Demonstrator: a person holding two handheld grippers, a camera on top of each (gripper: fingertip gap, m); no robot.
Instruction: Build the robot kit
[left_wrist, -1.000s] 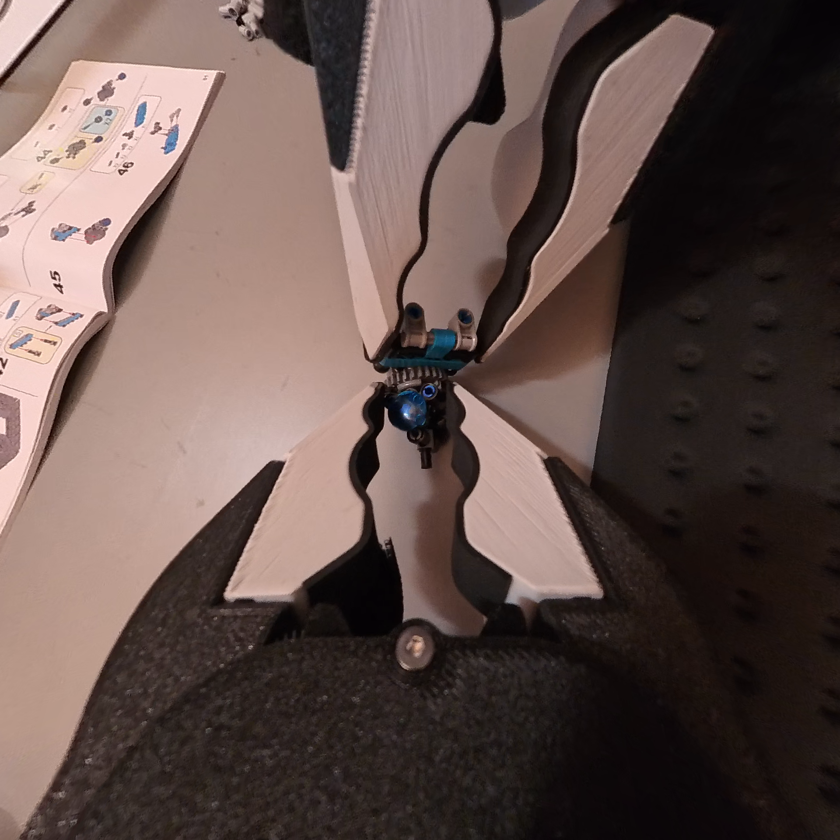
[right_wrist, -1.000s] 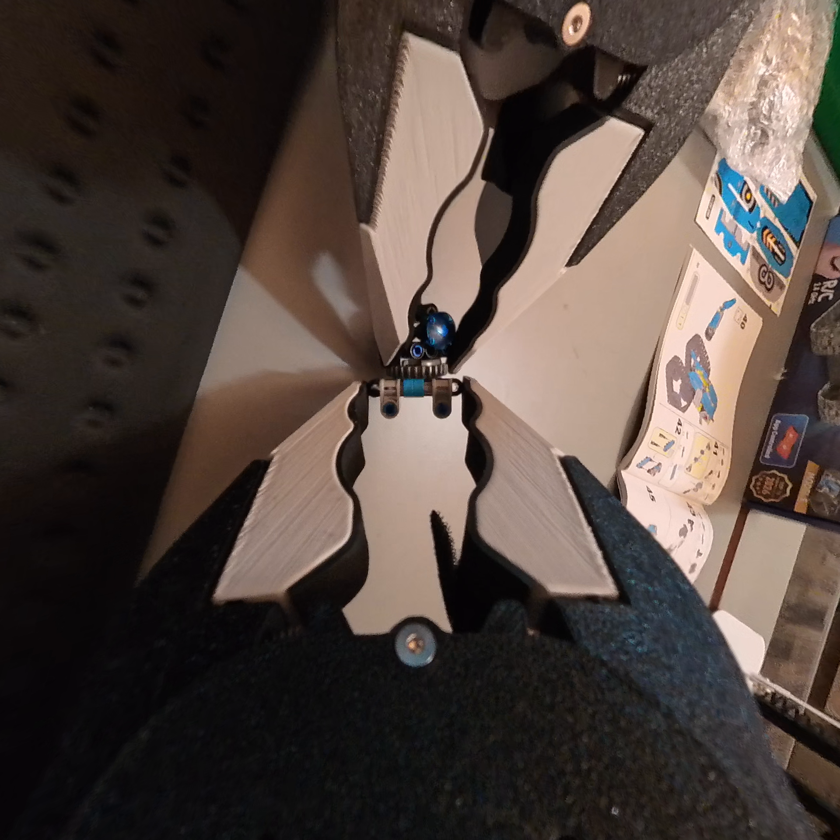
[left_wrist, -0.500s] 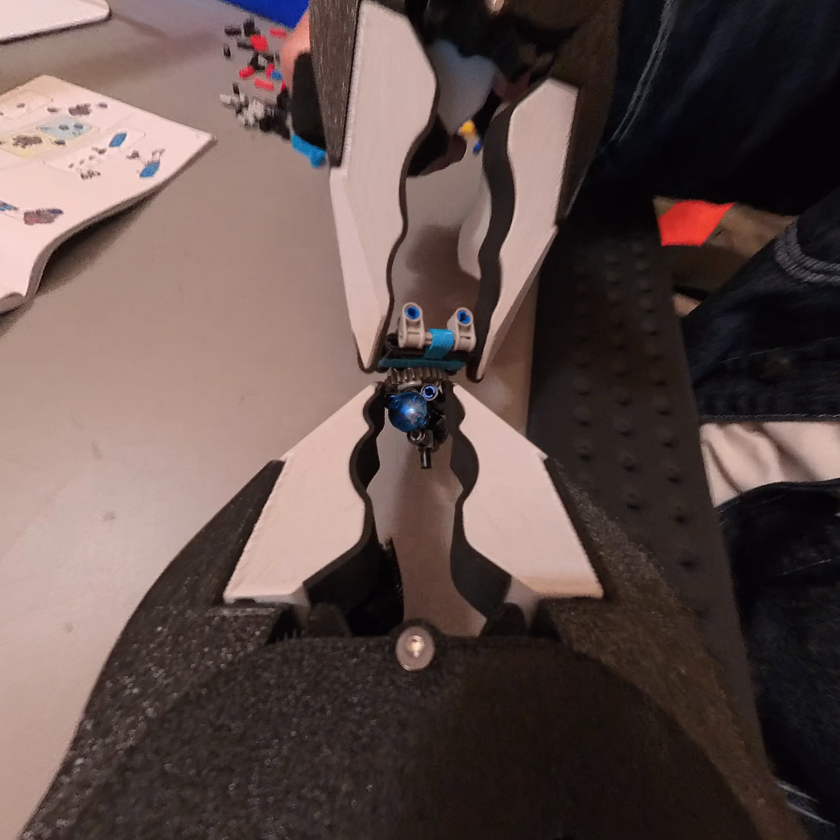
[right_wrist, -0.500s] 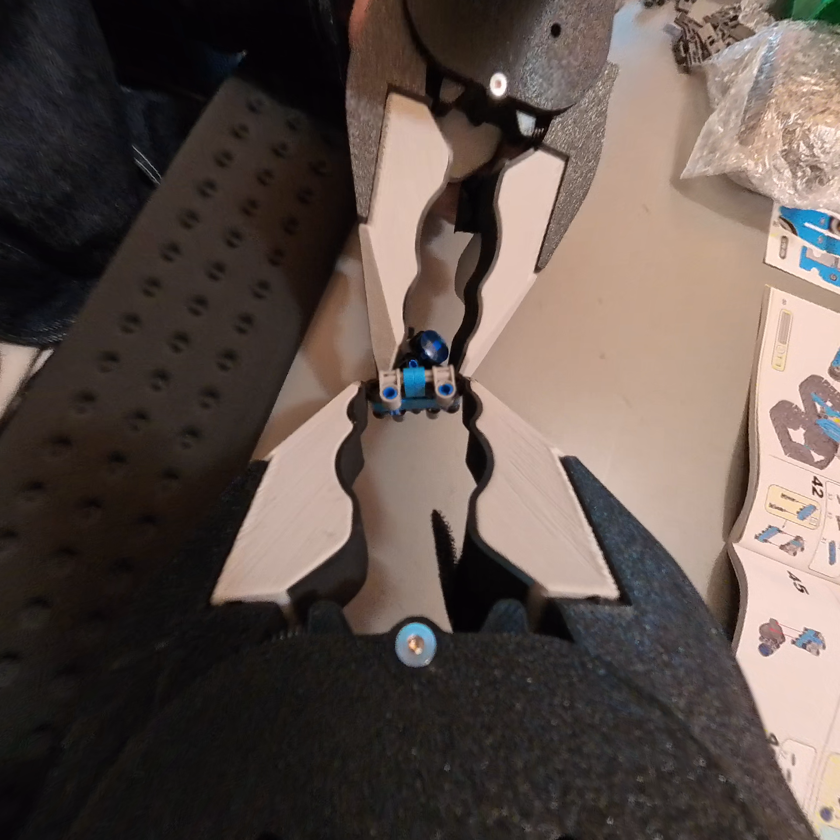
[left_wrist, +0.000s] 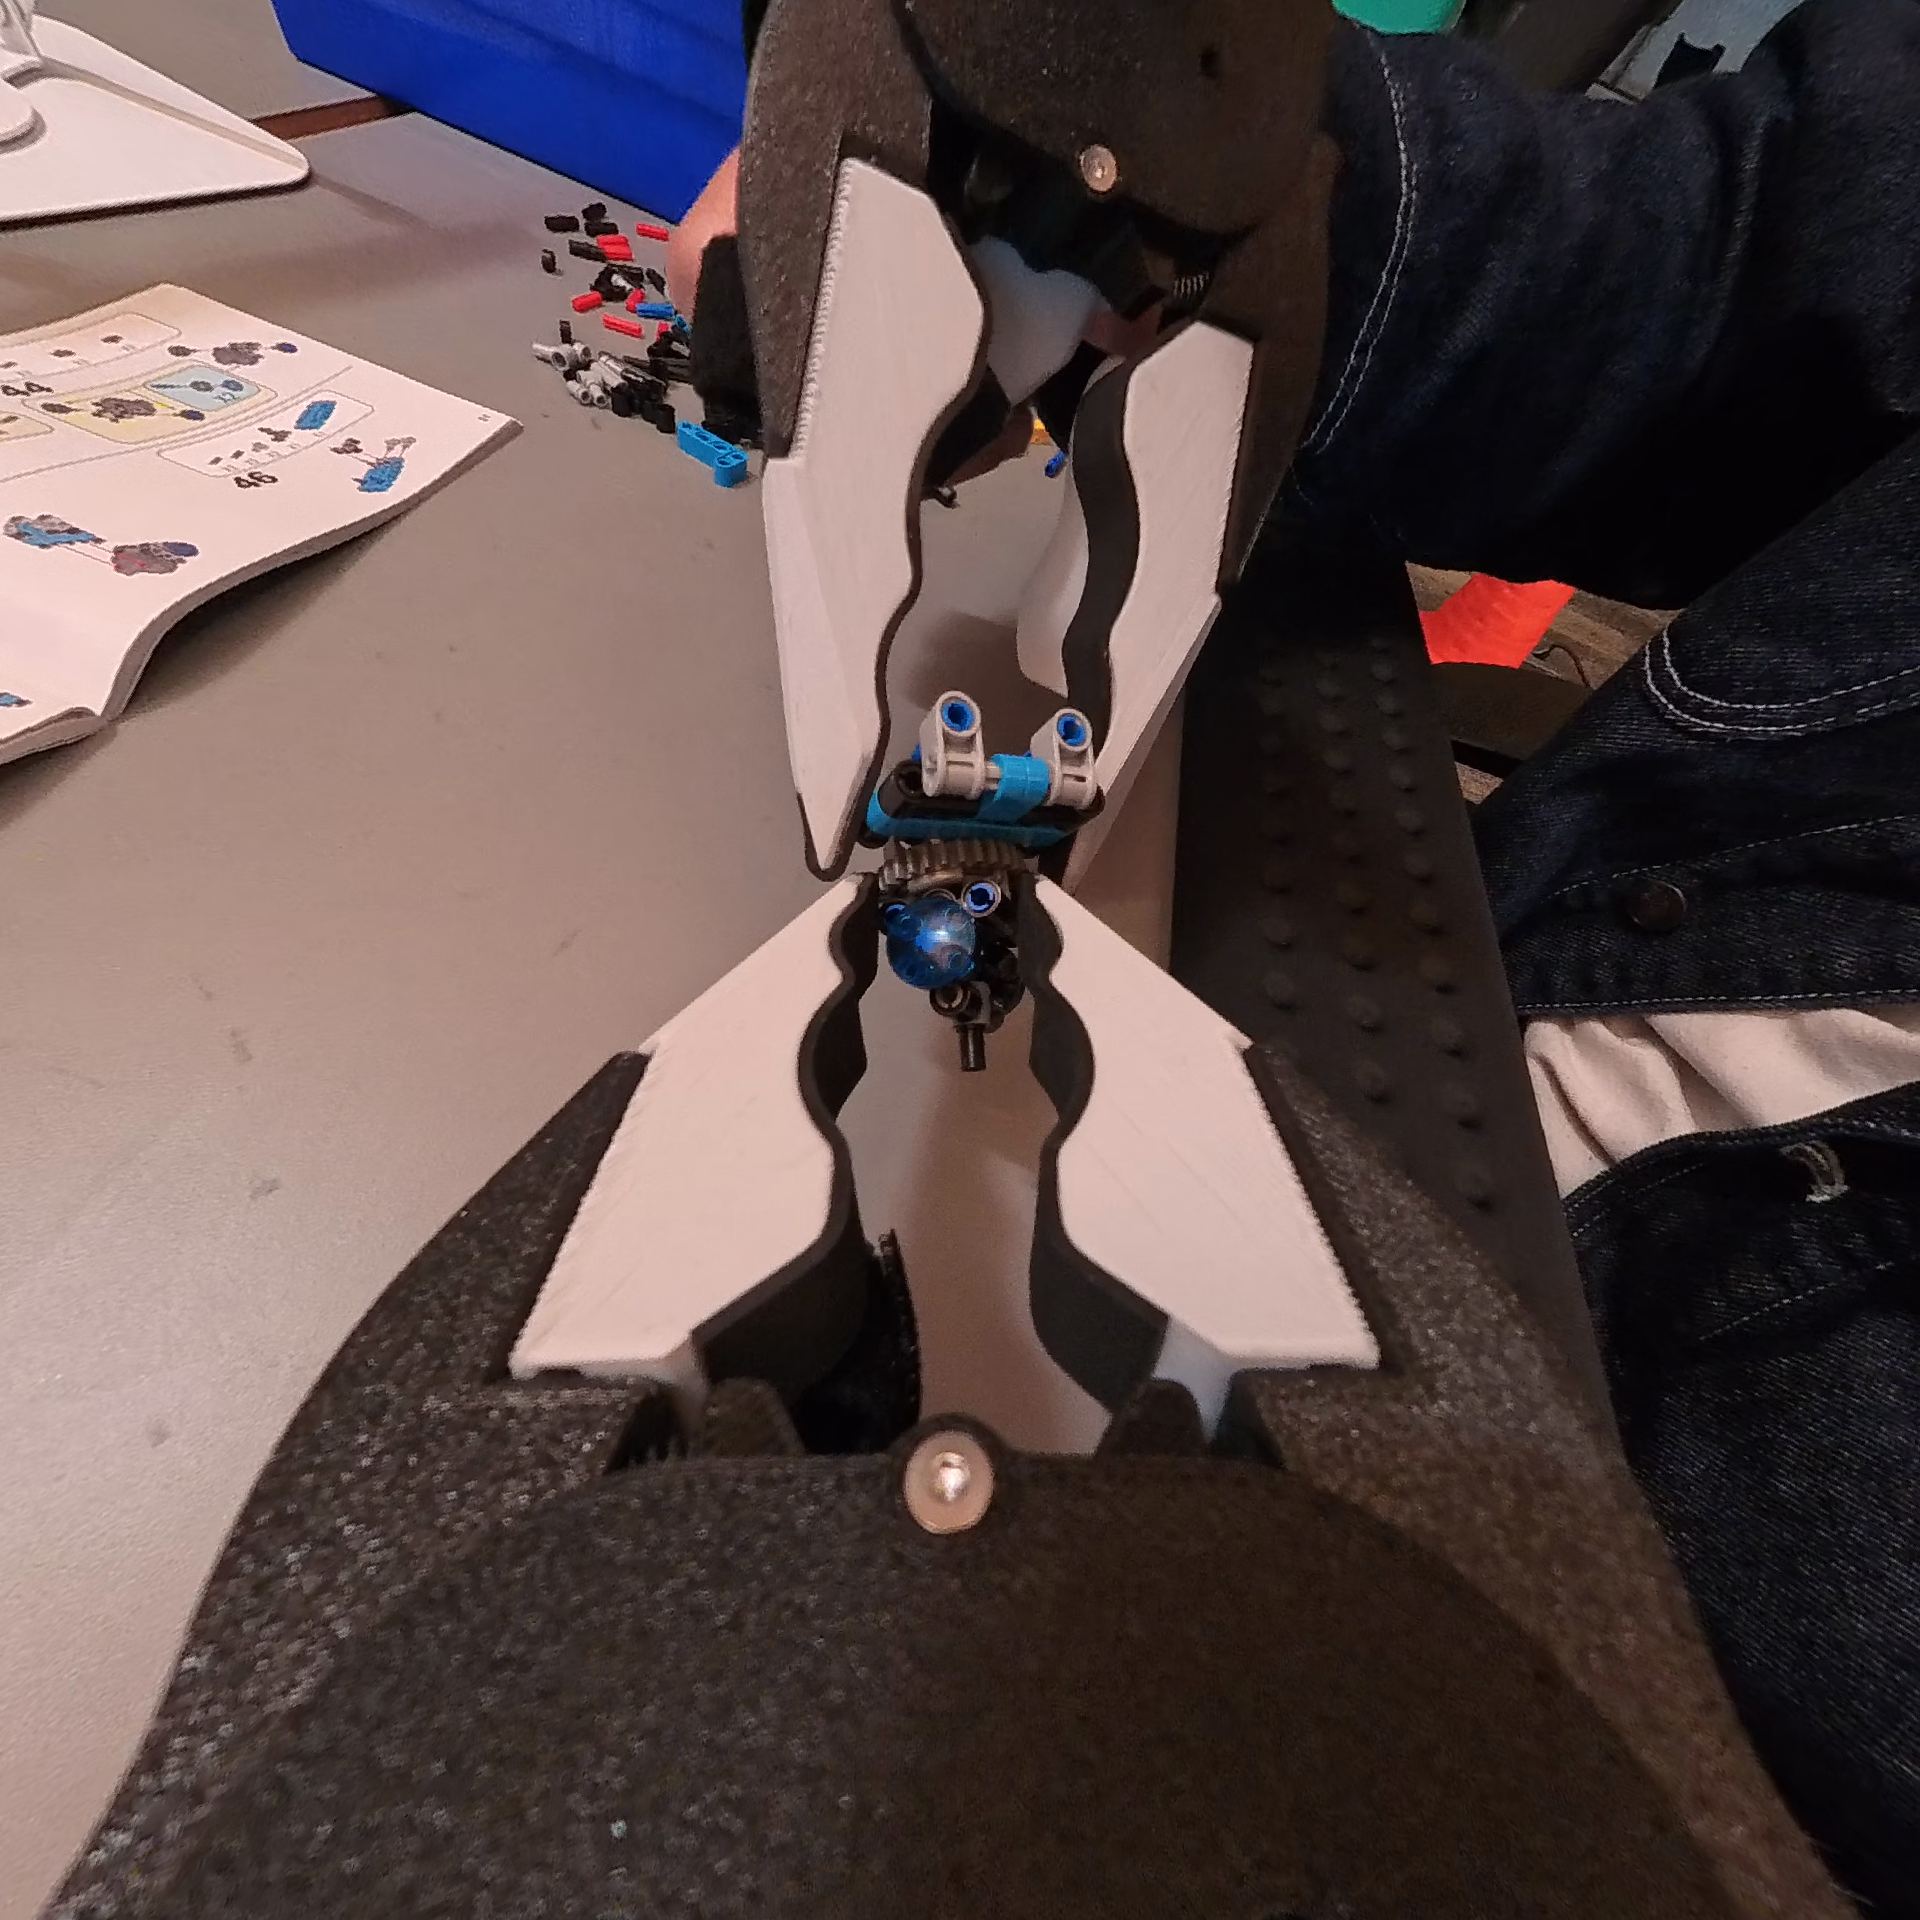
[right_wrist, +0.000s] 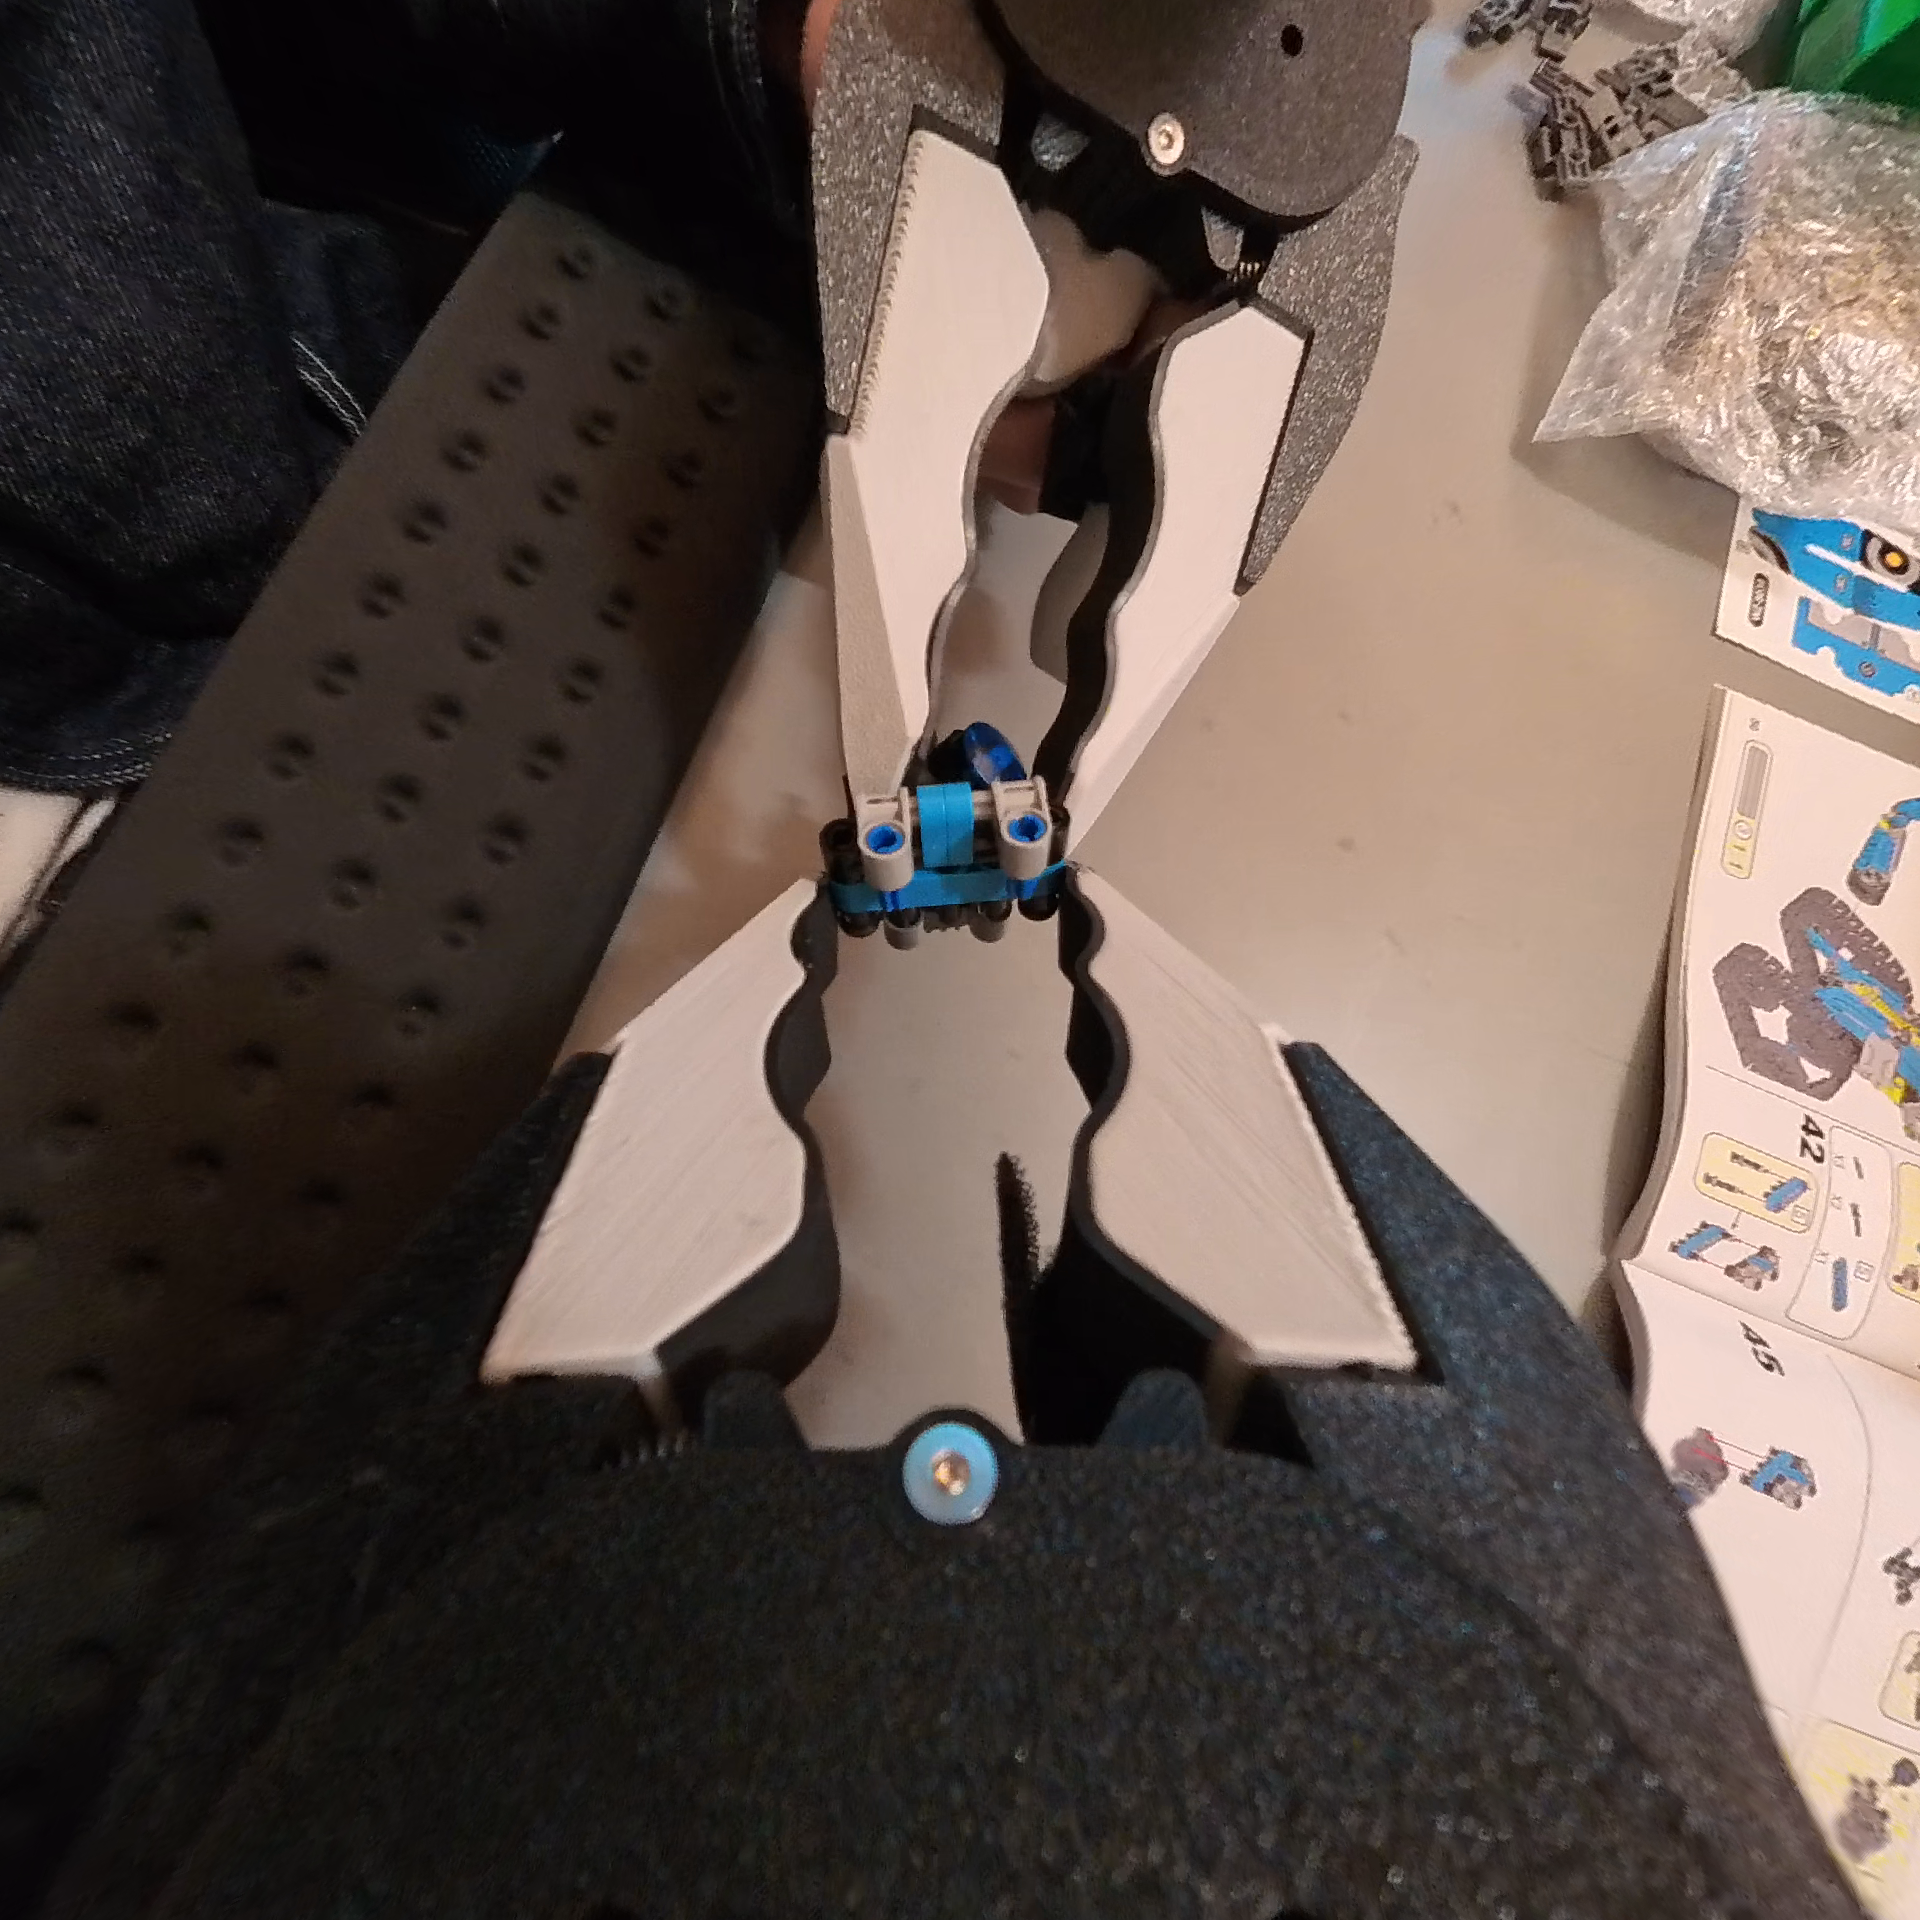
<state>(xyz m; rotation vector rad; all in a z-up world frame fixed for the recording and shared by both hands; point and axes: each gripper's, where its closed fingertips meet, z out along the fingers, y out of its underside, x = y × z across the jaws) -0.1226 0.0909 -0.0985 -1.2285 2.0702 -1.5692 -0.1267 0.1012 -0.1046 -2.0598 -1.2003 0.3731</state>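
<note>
My left gripper (left_wrist: 943, 891) is shut on the end of a small brick assembly that has a clear blue ball (left_wrist: 930, 940), a grey gear and black pins. My right gripper (left_wrist: 961, 831) reaches in from above, tip to tip with the left one. It is shut on the other end, a blue beam with two grey connectors (left_wrist: 987, 795). In the right wrist view my right gripper (right_wrist: 945, 889) holds the blue beam (right_wrist: 945, 831), and the left gripper (right_wrist: 966, 779) opposite holds the blue ball (right_wrist: 982, 758). The two ends touch above the grey table (left_wrist: 416, 935). I cannot tell whether they are locked together.
An open instruction booklet (left_wrist: 208, 468) and a pile of loose small pieces (left_wrist: 623, 332) lie at the far left, before a blue bin (left_wrist: 520, 83). A black studded panel (left_wrist: 1340, 935) runs along the table edge beside a person's denim sleeve (left_wrist: 1662, 312). A plastic bag of parts (right_wrist: 1766, 312) lies by the booklet (right_wrist: 1787, 1143). Only a small space, under 4 cm, lies between the two pairs of fingers.
Both grippers have swung together with the assembly still held, so more of the table and the person shows. The blue beam has turned and its connector holes face the right camera.
</note>
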